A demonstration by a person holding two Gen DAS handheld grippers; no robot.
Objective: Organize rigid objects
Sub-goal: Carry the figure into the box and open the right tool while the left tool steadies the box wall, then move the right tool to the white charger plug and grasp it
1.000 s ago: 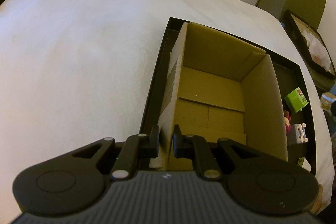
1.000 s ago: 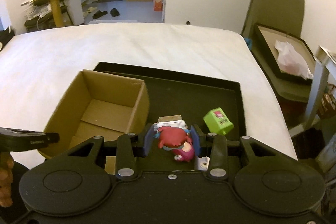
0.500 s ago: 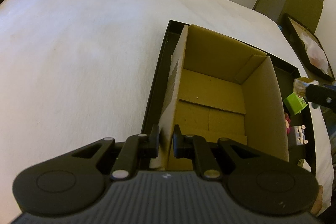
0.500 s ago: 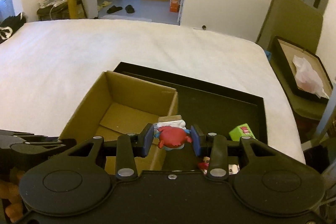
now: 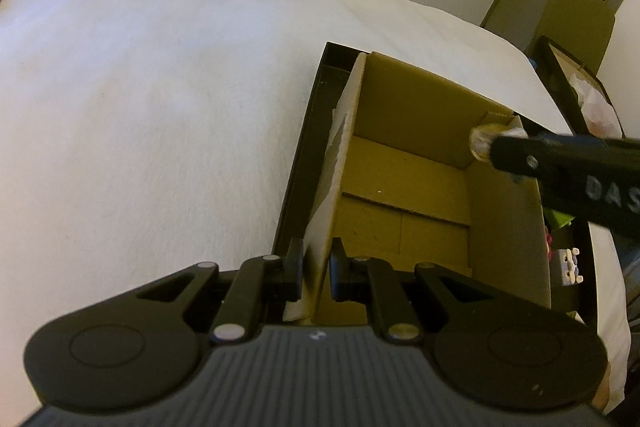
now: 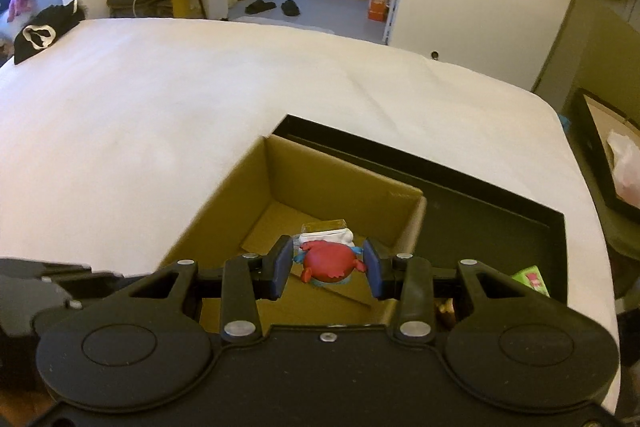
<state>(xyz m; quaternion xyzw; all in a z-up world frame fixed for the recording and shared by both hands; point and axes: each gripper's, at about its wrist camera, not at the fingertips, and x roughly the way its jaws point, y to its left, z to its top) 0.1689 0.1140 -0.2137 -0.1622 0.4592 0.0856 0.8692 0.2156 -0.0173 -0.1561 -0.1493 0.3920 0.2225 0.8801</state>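
Observation:
An open cardboard box (image 5: 404,187) stands in a black tray (image 5: 308,131) on a white bed. My left gripper (image 5: 316,267) is shut on the box's near left wall. My right gripper (image 6: 326,267) is shut on a red toy figure (image 6: 328,261) with a white base and holds it above the open box (image 6: 320,187). In the left wrist view the right gripper (image 5: 560,167) reaches in from the right over the box's right wall, the toy's white base (image 5: 482,143) showing at its tip.
A green cube toy (image 6: 530,277) and a small white toy (image 5: 570,265) lie in the tray (image 6: 500,211) right of the box. The white bed (image 5: 160,107) spreads left and beyond. Another black tray with a bag (image 6: 616,163) sits off the bed's right side.
My right gripper has carried the red toy left, from above the tray to over the open box. My left gripper has kept its hold on the box wall.

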